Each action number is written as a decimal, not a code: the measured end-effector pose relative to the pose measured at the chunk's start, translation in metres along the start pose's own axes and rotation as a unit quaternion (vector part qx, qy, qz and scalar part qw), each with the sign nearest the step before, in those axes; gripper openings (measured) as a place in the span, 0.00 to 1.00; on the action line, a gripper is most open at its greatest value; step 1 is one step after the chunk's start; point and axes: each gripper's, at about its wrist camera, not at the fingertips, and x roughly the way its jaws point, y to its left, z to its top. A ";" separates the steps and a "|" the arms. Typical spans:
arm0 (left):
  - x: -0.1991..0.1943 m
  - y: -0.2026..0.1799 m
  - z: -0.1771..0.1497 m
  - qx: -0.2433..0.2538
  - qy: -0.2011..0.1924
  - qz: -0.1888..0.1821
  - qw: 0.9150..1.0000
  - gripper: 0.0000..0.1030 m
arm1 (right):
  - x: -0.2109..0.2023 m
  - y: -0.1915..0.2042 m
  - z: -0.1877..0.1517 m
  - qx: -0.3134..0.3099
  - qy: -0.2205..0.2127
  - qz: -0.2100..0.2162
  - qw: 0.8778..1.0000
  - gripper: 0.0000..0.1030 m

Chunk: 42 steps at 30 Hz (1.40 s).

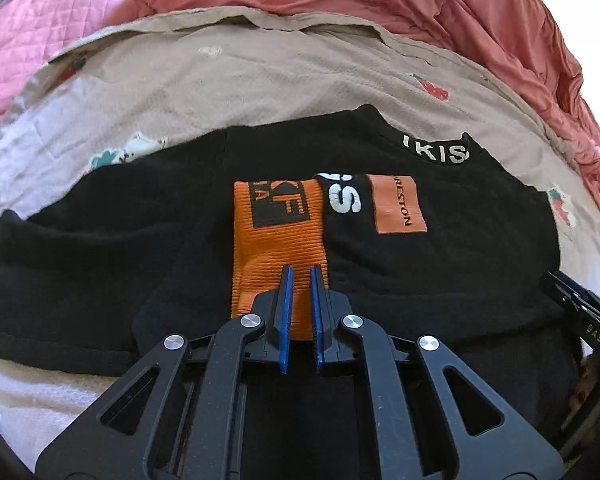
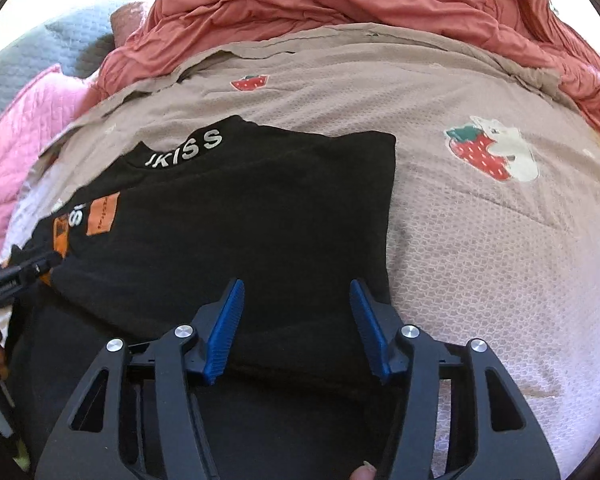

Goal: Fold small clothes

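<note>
a pink quilted blanket point(image 1: 32, 36) is seen bunched at the bed's left edge. a black sweatshirt point(image 2: 236, 216) is spread on the beige strawberry-print bedsheet point(image 2: 480, 240), toward its near edge. the left gripper point(image 1: 300, 276) is seen with jaws nearly closed, pinching the orange ribbed cuff point(image 1: 278, 240). the right gripper point(image 2: 296, 286) is held half open above the sweatshirt's right side, nothing clamped. a crumpled red duvet point(image 2: 340, 0) is heaped along the far edge.

Matt black cloth shirt point(image 1: 440, 276) with ribbed orange knit cuff point(image 1: 278, 236) on textured beige blanket point(image 2: 480, 240).
</note>
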 end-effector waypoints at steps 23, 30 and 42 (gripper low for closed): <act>-0.054 0.003 -0.019 -0.009 -0.051 -0.023 0.998 0.63 | -0.064 0.001 -0.029 0.015 -0.038 -0.007 0.999 0.81; -0.076 0.012 -0.028 -0.015 -0.073 -0.006 0.997 0.84 | -0.090 0.013 -0.028 0.018 -0.077 0.002 0.997 0.93; -0.108 0.048 -0.038 -0.036 -0.094 0.033 0.994 0.91 | -0.114 0.082 -0.012 -0.051 -0.117 0.041 0.991 0.96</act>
